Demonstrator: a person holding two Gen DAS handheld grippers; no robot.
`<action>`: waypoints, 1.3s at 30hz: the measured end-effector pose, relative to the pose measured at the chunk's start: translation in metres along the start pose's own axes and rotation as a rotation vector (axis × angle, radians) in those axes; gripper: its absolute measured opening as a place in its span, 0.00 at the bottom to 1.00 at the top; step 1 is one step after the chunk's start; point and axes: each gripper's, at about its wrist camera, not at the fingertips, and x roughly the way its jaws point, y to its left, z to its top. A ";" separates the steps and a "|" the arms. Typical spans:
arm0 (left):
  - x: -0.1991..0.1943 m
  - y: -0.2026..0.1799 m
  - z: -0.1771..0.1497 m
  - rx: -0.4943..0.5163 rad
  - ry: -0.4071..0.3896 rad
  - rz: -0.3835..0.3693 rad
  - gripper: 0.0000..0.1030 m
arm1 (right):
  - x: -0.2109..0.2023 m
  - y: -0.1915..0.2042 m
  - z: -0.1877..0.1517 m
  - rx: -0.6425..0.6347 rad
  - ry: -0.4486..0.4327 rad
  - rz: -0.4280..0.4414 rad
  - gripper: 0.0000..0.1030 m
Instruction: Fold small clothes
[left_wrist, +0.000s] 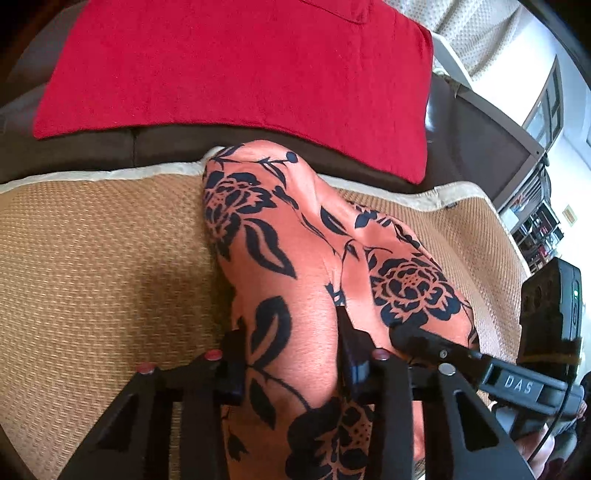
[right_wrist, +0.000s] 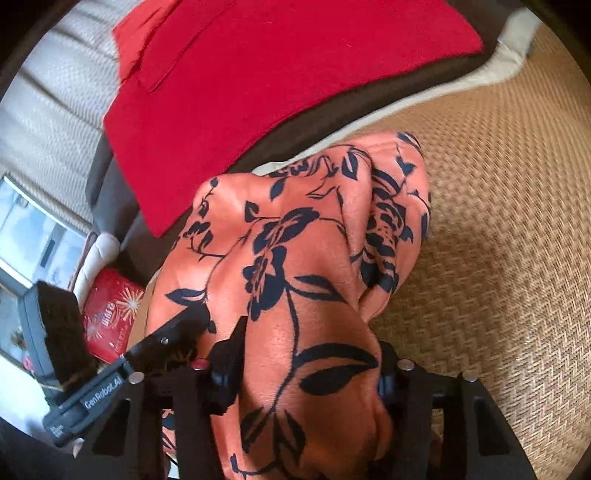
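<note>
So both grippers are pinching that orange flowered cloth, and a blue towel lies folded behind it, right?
Not quite: the towel behind is red, not blue, as the left wrist view shows. The rest holds: the left gripper and the right gripper both pinch the orange flowered cloth.

Black left gripper (left_wrist: 291, 354) and right gripper (right_wrist: 310, 365), red-capped screws.

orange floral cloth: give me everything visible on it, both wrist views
The orange floral cloth is a soft, slightly shiny fabric printed with dark navy roses, leaves and stems. It is bunched and draped in folds, not flat, rising off the woven tan mat in front of a red cloth. The left gripper has its fingers on either side of a gathered ridge of it; the right gripper likewise pinches a fold. Its edges and full shape are hidden.
</note>
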 end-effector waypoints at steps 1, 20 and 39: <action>-0.005 0.003 0.001 -0.006 -0.007 0.000 0.37 | -0.001 0.006 -0.001 -0.014 -0.007 0.002 0.53; -0.060 0.071 -0.014 -0.001 -0.020 0.312 0.60 | 0.021 0.065 -0.027 -0.066 0.005 -0.056 0.63; -0.294 -0.028 -0.061 0.100 -0.435 0.558 0.96 | -0.185 0.171 -0.111 -0.297 -0.257 -0.064 0.67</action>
